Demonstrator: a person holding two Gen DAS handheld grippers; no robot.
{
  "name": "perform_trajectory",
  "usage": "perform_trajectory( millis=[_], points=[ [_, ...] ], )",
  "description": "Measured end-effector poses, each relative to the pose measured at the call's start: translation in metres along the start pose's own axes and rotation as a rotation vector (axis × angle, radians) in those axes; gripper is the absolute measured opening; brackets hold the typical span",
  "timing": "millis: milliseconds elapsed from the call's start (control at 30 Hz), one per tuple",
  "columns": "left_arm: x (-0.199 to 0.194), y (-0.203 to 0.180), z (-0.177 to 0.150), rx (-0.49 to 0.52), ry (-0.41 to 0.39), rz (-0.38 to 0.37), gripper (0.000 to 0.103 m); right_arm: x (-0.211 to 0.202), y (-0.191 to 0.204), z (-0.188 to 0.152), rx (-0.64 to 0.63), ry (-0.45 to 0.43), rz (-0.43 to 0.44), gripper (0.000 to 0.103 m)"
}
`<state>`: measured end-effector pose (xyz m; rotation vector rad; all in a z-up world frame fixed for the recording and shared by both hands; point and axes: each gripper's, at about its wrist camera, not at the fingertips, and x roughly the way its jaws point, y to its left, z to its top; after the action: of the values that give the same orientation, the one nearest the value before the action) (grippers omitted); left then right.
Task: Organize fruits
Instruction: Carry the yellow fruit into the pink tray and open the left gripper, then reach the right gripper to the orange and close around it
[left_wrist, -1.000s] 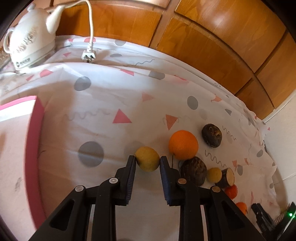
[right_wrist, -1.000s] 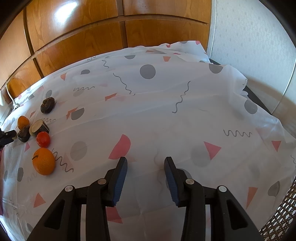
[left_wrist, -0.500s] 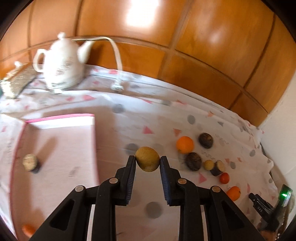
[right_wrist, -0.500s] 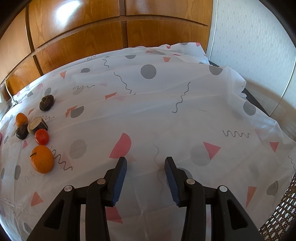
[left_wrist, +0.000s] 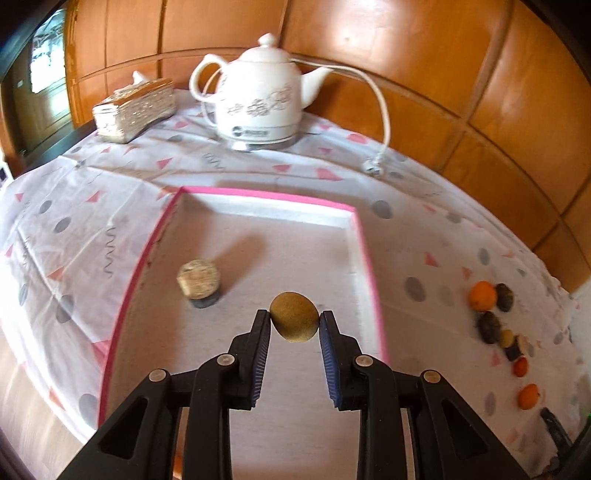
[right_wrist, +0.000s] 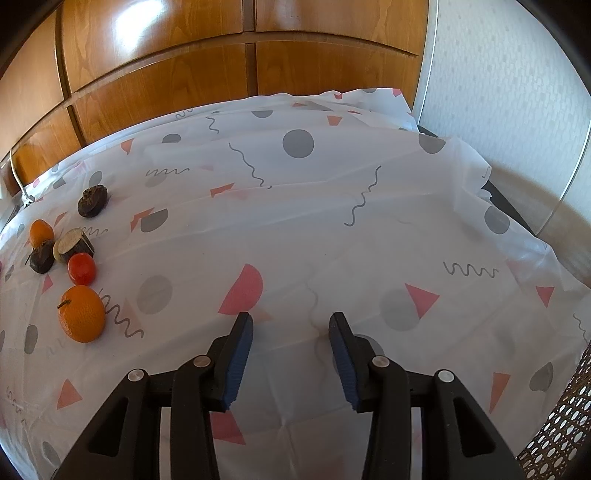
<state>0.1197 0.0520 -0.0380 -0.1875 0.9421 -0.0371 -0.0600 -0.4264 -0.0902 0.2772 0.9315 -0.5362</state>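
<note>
My left gripper (left_wrist: 294, 325) is shut on a round yellow-brown fruit (left_wrist: 294, 316) and holds it in the air above the pink-rimmed tray (left_wrist: 364, 243). One pale cut fruit piece (left_wrist: 198, 279) lies in the tray. Several fruits lie on the cloth to the right: an orange (left_wrist: 482, 295), dark fruits (left_wrist: 489, 326), a small red one (left_wrist: 521, 366) and another orange (left_wrist: 528, 396). My right gripper (right_wrist: 290, 325) is open and empty above bare cloth. In the right wrist view the fruits lie at the left: a big orange (right_wrist: 81, 314), a red fruit (right_wrist: 81, 268), a cut piece (right_wrist: 73, 245).
A white kettle (left_wrist: 264, 99) with its cord and plug (left_wrist: 373, 168) stands behind the tray. A tissue box (left_wrist: 135, 105) sits at the back left. Wooden panels back the table. A dark table edge (right_wrist: 506, 203) and a wicker surface (right_wrist: 554, 443) show at the right.
My left gripper lifted the yellow-brown fruit off the cloth and carried it left over the tray. The right gripper has barely moved.
</note>
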Motion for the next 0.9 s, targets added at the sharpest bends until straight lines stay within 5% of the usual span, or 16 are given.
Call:
perform_trajectory(
  millis=[467,900],
  points=[
    [0.0,0.017,-0.018,-0.052,0.011,0.041,0.035,0.001,0.002,0.001,-0.004,-0.003,-0.013,0.044],
    [-0.033,0.016,-0.044,-0.037,-0.02,0.039,0.056,0.001,0.002,0.0,-0.01,-0.001,-0.019,0.044]
  ],
)
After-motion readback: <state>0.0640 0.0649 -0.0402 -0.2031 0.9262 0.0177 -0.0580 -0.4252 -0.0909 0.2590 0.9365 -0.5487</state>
